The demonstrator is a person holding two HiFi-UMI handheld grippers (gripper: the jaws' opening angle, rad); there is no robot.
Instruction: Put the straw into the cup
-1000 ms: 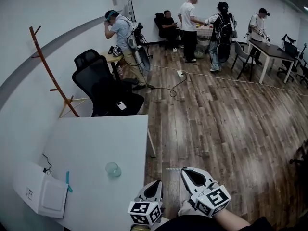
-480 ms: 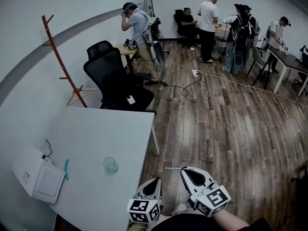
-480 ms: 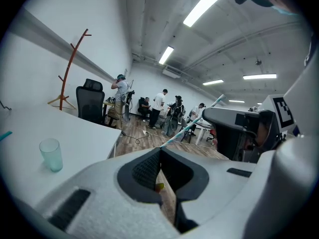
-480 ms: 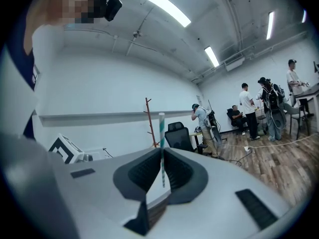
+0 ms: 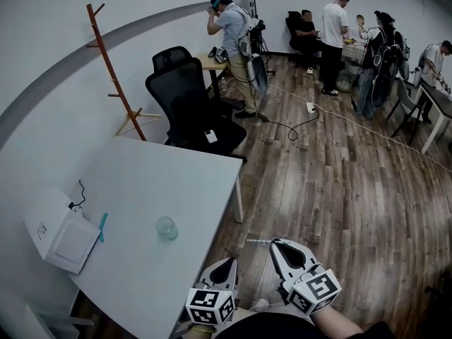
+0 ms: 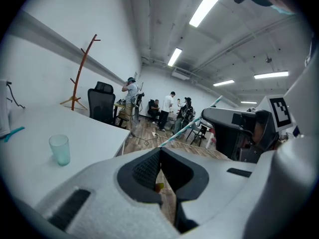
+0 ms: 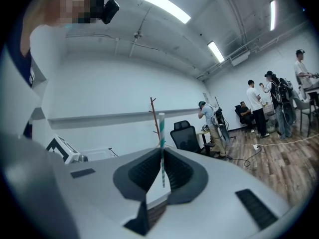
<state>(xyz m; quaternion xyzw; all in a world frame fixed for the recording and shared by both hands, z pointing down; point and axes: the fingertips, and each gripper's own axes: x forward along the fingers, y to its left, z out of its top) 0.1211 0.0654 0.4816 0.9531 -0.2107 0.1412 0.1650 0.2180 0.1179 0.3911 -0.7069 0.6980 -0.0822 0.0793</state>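
Observation:
A clear, pale green cup [image 5: 167, 227] stands upright on the white table [image 5: 141, 189]; it also shows in the left gripper view [image 6: 60, 149]. My right gripper [image 5: 275, 243] is shut on a green-and-white striped straw [image 7: 161, 141], which sticks out leftward from its jaws [image 5: 257, 241] over the wooden floor, right of the table edge. In the left gripper view the straw [image 6: 192, 125] slants up beside the right gripper [image 6: 234, 128]. My left gripper [image 5: 229, 264] is shut with nothing in it, low by the table's near corner.
A white box [image 5: 60, 235] with a cable and a blue pen-like item [image 5: 103, 227] lie at the table's left. A black office chair [image 5: 191, 111] and a wooden coat stand [image 5: 113, 69] stand behind the table. Several people stand at the room's far end.
The head view has swung, so the table and cup sit higher and further right in frame. Both grippers keep their places at the bottom; the right one still holds the straw.

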